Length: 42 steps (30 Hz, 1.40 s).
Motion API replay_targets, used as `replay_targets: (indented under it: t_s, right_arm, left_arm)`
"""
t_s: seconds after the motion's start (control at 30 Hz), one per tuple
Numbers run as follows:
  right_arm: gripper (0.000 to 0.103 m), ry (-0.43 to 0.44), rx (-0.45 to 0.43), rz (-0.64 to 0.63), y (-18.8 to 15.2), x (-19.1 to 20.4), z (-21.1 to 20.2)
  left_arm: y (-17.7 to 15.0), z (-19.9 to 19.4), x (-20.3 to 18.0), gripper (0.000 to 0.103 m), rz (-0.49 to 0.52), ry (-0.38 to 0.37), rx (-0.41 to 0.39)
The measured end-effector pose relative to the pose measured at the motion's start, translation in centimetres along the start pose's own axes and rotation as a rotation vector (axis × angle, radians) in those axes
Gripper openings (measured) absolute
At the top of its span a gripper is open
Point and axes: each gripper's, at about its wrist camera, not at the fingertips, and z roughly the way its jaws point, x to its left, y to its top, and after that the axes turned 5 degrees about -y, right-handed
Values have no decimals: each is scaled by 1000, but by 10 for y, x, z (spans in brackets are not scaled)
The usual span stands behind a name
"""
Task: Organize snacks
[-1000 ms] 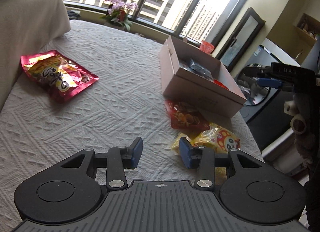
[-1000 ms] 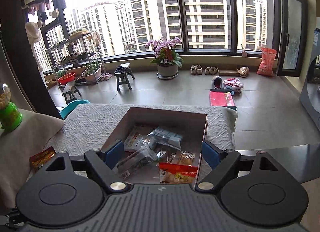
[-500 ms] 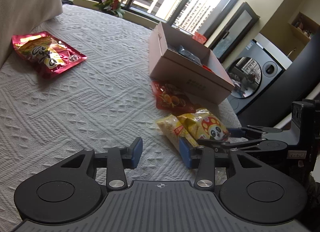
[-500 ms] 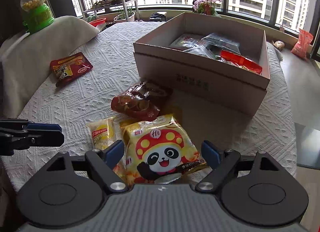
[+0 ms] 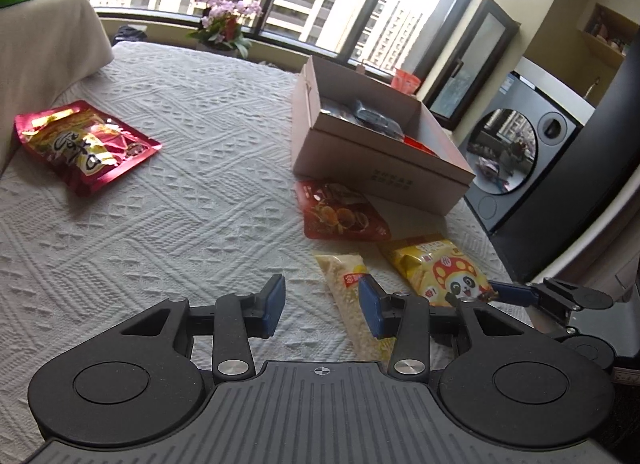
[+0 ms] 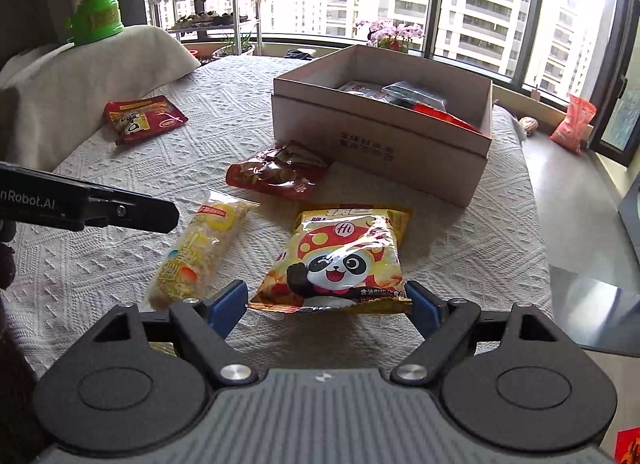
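A yellow panda snack bag lies flat on the white tablecloth. Its near edge sits between the fingertips of my right gripper, which is open and straddles the bag without squeezing it. To its left lies a pale yellow packet, and behind that a red snack bag. A dark red bag lies far left. The open cardboard box holds several snacks. My left gripper hovers open and empty over the cloth, with the pale packet beside its right finger.
A cloth-draped seat back with a green gumball machine stands at the left. The table's right edge drops to the floor. A washing machine stands beyond it. A potted flower stands by the window.
My right gripper has come down from above the box to the near side of the table, and now straddles the panda bag's near edge. The left gripper has barely moved.
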Motion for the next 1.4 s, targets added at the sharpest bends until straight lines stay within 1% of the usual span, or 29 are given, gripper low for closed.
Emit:
replay_targets:
  t_s: [0.07,0.13,0.23,0.27,0.33,0.43,0.57,0.63,0.7,0.73,0.8,0.9,0.93,0.97,1.0,1.03,1.1,1.17,1.2,1.27,1.33,1.4]
  right_arm:
    - [85,14,-7,41,-2,-7,0]
    - [85,28,-19,82,-3,-14,0]
    - [86,19,-41,118,-6,-20,-2]
    - [86,9,-47,120,-7,-21,-2]
    - [86,-17,-54,120,-10,-21,-3]
    - [86,-54,-61,111,-14,-23,-4]
    - [86,-104,-82,109,-22,-31,-10]
    - [86,-108,-83,119,-23,-35,-11]
    - [86,-115,-83,126,-23,-38,-11]
    - [86,-120,-86,129,-23,-38,-12]
    - [86,-125,-93,125,-22,-36,-14]
    - [86,-126,-114,100,-17,-29,-21]
    - [86,-125,-125,89,-14,-26,-24]
    - [87,-119,-135,78,-9,-23,-25]
    - [88,-106,-144,70,-2,-19,-26]
    - [90,-87,-150,68,4,-16,-25]
    - [92,-41,-133,90,22,-11,-16]
    - [92,21,-103,121,40,-6,-2]
    - [92,49,-79,142,52,-2,10]
    - [92,67,-37,172,71,7,34]
    - [92,87,25,194,88,16,64]
    - [92,77,87,196,98,26,92]
  left_arm:
    - [7,1,9,46,-41,28,-26]
    - [15,5,14,45,-61,33,-42]
    - [28,17,11,45,-65,9,-22]
    - [32,22,6,45,-52,-4,-21]
    - [35,29,-6,45,-20,-5,-6]
    - [26,33,-28,46,56,-5,52]
    - [-3,28,-54,46,211,68,102]
    - [-15,29,-60,46,258,89,130]
    - [-21,30,-62,47,288,86,123]
    - [-22,31,-61,48,287,82,122]
    - [-21,34,-58,46,273,64,131]
    - [-22,33,-51,42,260,40,121]
    - [-22,30,-47,39,252,41,112]
    - [-22,26,-43,35,244,52,100]
    - [-22,23,-39,33,238,69,88]
    - [-21,18,-34,33,230,101,68]
    - [-19,6,-20,33,208,156,40]
    - [-17,-3,-5,33,168,182,27]
    - [-16,-8,3,33,147,185,25]
    - [-15,-14,12,33,125,179,25]
    - [-16,-16,15,33,117,162,29]
    - [-17,-18,17,34,111,151,29]
